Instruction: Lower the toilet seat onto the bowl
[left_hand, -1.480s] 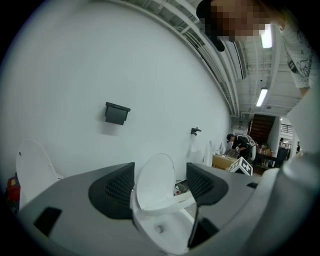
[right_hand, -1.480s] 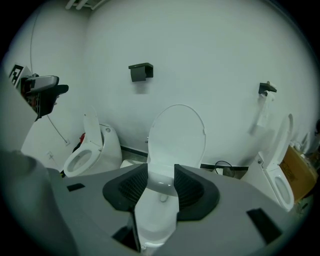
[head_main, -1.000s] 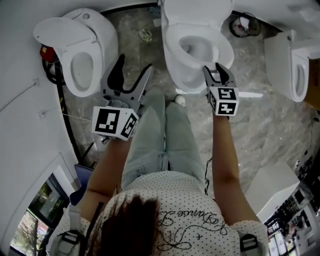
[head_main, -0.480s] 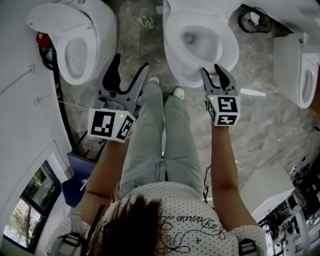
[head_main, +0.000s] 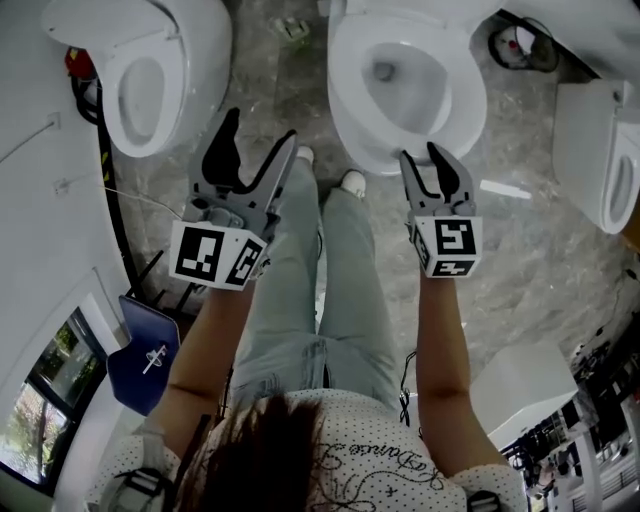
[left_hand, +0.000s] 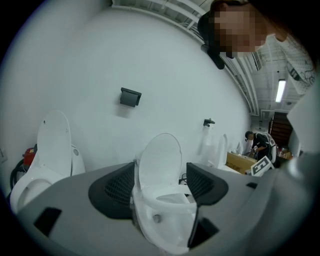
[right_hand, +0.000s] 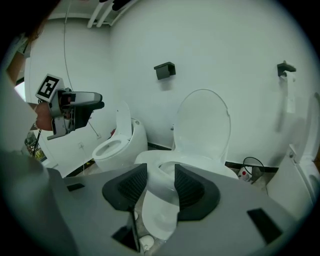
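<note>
Both left gripper (head_main: 260, 128) and right gripper (head_main: 422, 155) have sunk lower, jaws apart.

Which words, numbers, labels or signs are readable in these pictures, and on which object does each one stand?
"Dance": cursive print on the dotted shirt, a likely reading; the words after it are too curly to read.
Left marker cube and right marker cube: black and white square patterns only, no letters.
Blue panel by the wall: a white mark, too small to read.
Cardboard box: no print can be read.
</note>
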